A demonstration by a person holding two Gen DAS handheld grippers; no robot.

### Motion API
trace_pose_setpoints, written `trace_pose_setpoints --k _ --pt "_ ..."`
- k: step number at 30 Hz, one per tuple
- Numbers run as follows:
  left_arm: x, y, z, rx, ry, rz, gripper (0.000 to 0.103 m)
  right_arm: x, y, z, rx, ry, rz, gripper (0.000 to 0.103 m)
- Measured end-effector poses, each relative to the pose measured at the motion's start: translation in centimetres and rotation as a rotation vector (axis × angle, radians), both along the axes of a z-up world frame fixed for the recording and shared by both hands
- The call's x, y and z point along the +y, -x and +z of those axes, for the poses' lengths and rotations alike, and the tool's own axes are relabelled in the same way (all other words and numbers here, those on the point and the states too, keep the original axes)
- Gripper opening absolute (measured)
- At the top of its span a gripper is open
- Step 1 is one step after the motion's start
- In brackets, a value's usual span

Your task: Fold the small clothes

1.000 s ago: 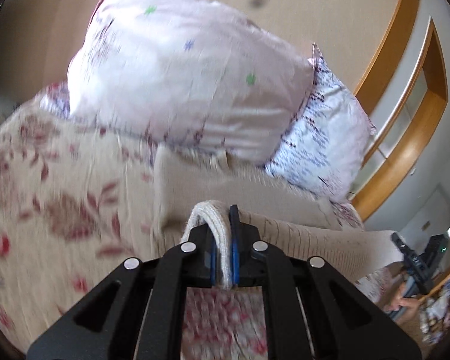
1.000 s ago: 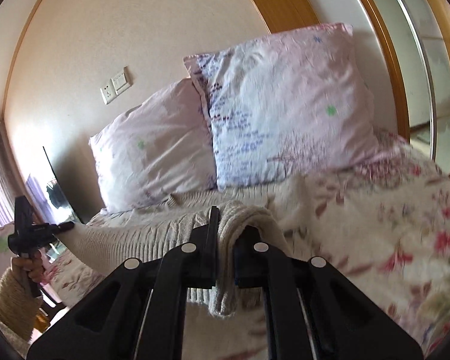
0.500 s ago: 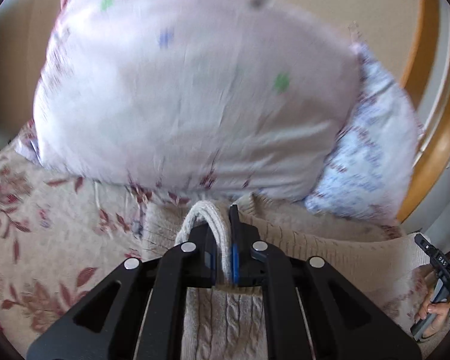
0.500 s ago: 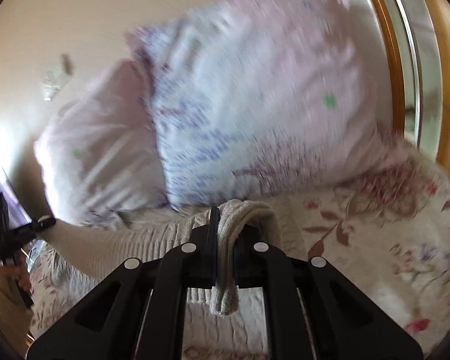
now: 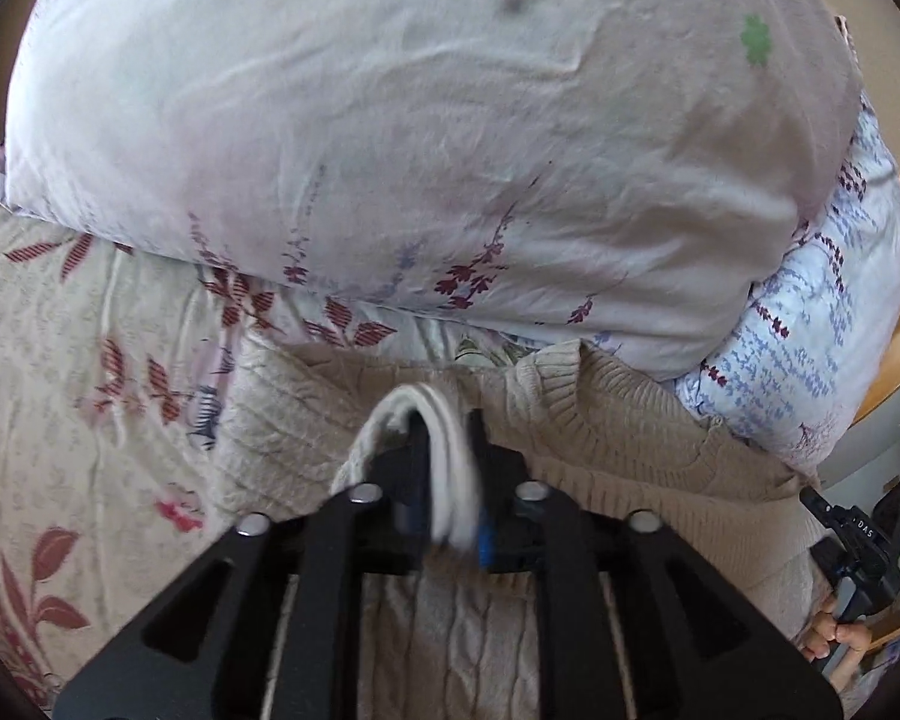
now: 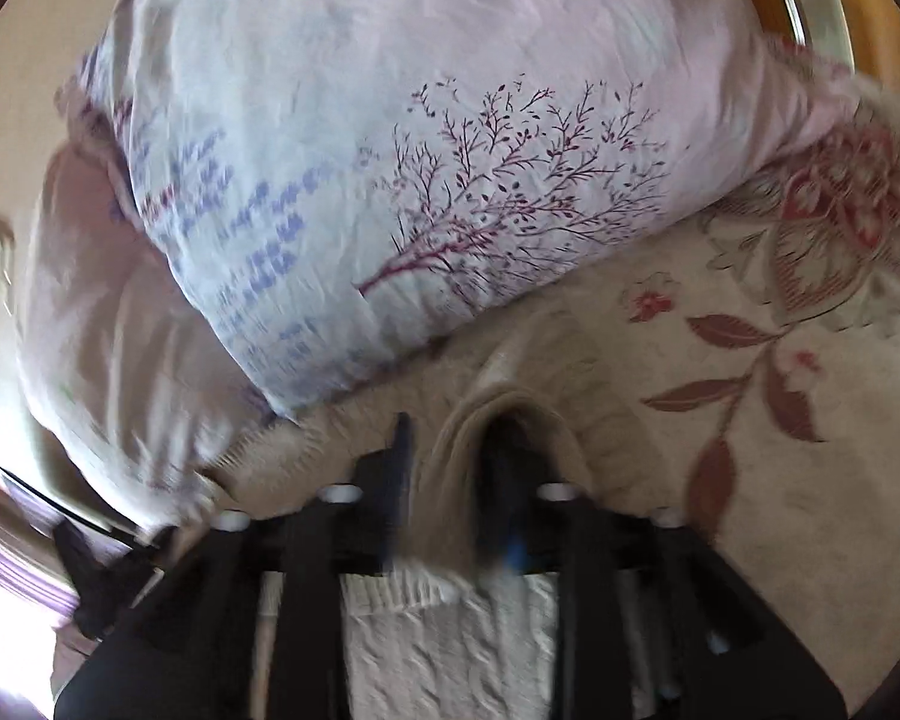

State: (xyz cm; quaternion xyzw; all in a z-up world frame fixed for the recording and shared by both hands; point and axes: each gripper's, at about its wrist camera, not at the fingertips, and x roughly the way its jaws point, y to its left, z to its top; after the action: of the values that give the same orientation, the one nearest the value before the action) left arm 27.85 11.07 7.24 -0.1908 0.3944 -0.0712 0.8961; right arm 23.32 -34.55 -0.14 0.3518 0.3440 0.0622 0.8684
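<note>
Both the left tongs (image 5: 447, 480) and right tongs (image 6: 450, 480) have just been opening, each with a fold of the beige sweater (image 5: 630, 444) loose between its fingers. The sweater's carried edge now lies on the bed (image 5: 60, 360) beside the pillows (image 5: 420, 120), so this fold looks laid down

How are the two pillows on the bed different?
The pink pillow has small dark red and purple flower sprigs low down and a green blossom; the blue pillow has a dark branching tree and rows of blue marks. The pink pillow is mostly pale pink; the blue pillow turns light blue along one side. In the left wrist view the pink pillow overlaps the blue one. Both lean at the head of the flowery bedspread, just beyond the beige sweater.
</note>
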Motion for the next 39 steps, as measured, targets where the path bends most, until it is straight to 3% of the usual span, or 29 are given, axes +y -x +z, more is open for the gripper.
trace_pose_setpoints --k 1,4,7,9,11,13,16,22,26,27,31,39 --pt "0.0 -0.1 0.1 -0.008 0.019 -0.004 0.038 0.0 -0.1 0.2 -0.022 -0.024 -0.004 0.052" --pt "0.0 -0.2 0.8 -0.04 0.048 -0.007 0.06 0.4 0.0 1.2 -0.065 -0.002 -0.005 0.061" --pt "0.4 0.6 1.9 -0.071 0.034 0.009 0.068 0.4 1.0 2.4 -0.112 0.033 -0.014 0.062" --pt "1.4 1.8 2.5 -0.088 0.035 0.012 0.068 -0.3 2.4 3.0 -0.127 0.062 -0.027 0.062" --pt "2.5 3.2 2.9 -0.096 0.027 0.005 0.065 -1.0 3.4 3.4 -0.113 0.125 -0.043 0.061" --pt "3.4 4.8 2.8 -0.101 0.004 -0.012 0.056 -1.7 4.6 3.3 -0.09 0.198 -0.049 0.059" --pt "4.5 6.9 1.8 -0.069 -0.032 -0.043 0.047 -2.5 6.1 2.2 -0.048 0.213 -0.012 0.05" --pt "3.8 8.7 -0.4 -0.016 -0.126 -0.081 0.043 -0.8 6.9 0.6 0.01 0.281 0.057 0.047" --pt "3.2 9.2 -1.4 -0.007 -0.159 -0.094 0.038 0.6 6.8 -0.1 0.037 0.34 0.082 0.023" --pt "3.0 9.2 -1.6 -0.004 -0.163 -0.099 0.032 0.8 6.9 -0.2 0.037 0.356 0.083 0.017" --pt "3.1 9.3 -2.1 0.009 -0.141 -0.106 0.009 1.4 7.4 0.3 0.018 0.403 0.079 0.012" --pt "4.5 10.4 -0.9 -0.021 -0.083 -0.107 0.008 1.7 9.5 2.6 -0.053 0.414 0.053 0.011"
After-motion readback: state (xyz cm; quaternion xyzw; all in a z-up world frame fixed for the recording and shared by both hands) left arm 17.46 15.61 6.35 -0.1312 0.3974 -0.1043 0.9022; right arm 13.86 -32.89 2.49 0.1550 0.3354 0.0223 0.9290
